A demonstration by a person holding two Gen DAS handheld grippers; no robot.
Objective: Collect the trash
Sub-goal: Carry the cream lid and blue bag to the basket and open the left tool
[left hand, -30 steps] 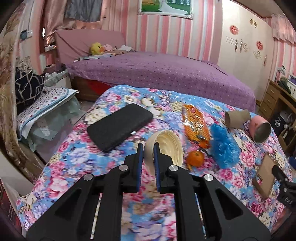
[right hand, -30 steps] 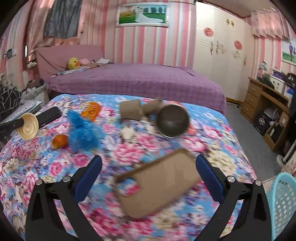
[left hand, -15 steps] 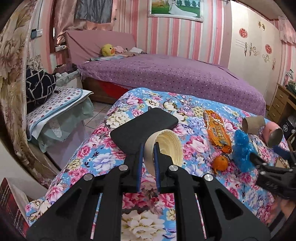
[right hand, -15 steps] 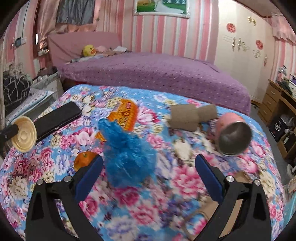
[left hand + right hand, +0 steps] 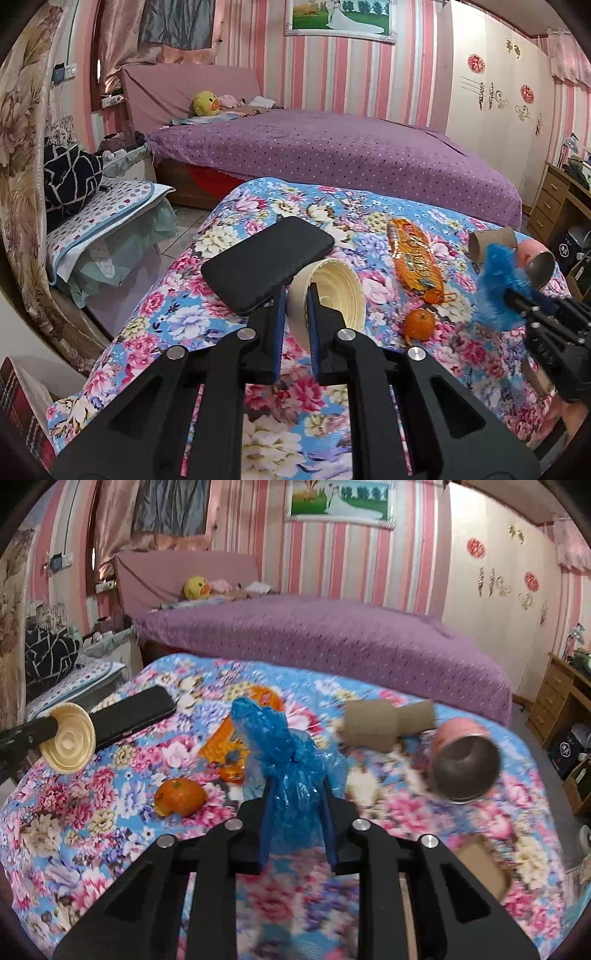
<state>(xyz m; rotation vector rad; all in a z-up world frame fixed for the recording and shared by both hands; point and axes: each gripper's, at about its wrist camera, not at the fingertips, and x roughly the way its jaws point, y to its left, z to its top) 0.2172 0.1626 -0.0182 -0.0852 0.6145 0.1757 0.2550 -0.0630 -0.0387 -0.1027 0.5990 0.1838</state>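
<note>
Left gripper (image 5: 294, 306) pinches a cream plastic lid (image 5: 332, 291); right gripper (image 5: 297, 794) clamps a blue plastic bag (image 5: 288, 749) above the floral bedspread (image 5: 110, 812). Snack wrapper (image 5: 413, 258), tangerine (image 5: 180, 796), cardboard tubes (image 5: 384, 722) remain uncollected.

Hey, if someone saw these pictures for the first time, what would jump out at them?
Probably the blue plastic bag, bunched between the right gripper's fingers in the middle of the flowered blanket. Next, the cream lid pinched on edge in the left gripper, just in front of a black phone. An orange lies left of the bag.
</note>
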